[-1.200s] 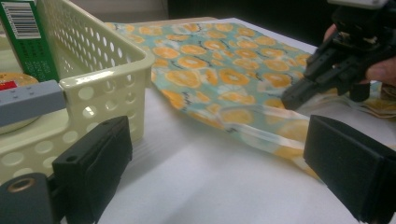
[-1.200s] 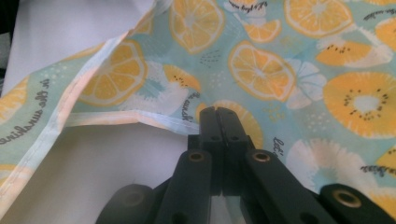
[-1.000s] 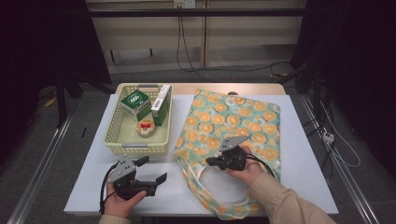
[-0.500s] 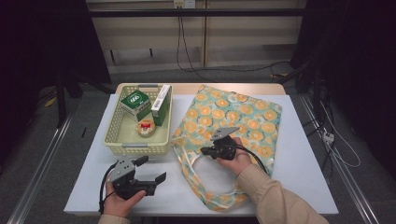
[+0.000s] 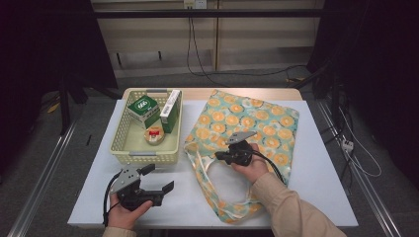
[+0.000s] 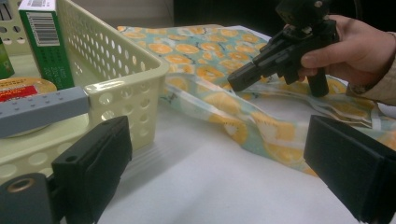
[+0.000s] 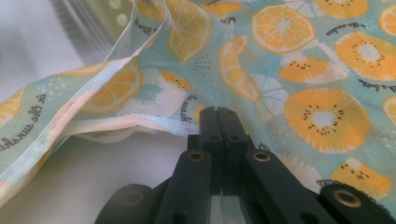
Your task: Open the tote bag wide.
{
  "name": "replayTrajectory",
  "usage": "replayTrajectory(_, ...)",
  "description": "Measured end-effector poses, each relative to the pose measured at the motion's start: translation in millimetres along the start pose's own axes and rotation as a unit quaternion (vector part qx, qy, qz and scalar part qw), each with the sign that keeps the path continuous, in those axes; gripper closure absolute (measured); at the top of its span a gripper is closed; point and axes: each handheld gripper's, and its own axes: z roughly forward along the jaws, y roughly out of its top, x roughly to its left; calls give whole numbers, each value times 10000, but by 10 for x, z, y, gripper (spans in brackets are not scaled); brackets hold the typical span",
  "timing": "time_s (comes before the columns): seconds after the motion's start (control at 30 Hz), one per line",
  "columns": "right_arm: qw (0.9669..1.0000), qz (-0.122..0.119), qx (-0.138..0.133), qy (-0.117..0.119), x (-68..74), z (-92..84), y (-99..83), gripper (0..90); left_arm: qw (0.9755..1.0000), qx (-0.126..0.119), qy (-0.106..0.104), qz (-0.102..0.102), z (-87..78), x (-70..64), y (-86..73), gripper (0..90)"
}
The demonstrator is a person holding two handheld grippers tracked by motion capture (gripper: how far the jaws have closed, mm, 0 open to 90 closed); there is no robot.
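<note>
My right gripper (image 7: 218, 114), jaws pressed together with nothing visibly between them, rests over the tote bag (image 5: 257, 123) near its mouth edge. My left gripper (image 5: 157, 178), jaws spread wide and empty, sits on the white table (image 5: 326, 173) before the cream basket (image 5: 143, 157). The basket holds two green boxes (image 5: 143, 109) and a round tin (image 5: 154, 136). The bag, printed with orange slices on pale teal, lies flat just beside the basket.

Grey floor (image 5: 59, 148), dark bg, pale shelving (image 5: 163, 42).
</note>
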Motion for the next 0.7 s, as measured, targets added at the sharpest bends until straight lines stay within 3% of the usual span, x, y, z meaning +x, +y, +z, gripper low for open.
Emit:
replayTrajectory(0.27,9996,74,-46,-285,-154,20,71,900,10000,26,-31,19,14,-1,-1,75)
replayTrajectory(0.63,9999,33,2,-149,-99,132,130,900,10000,25,-37,26,14,-5,1,75)
replayTrajectory(0.7,9999,96,-38,-21,-68,116,112,806,10000,25,-30,25,12,-5,-1,75)
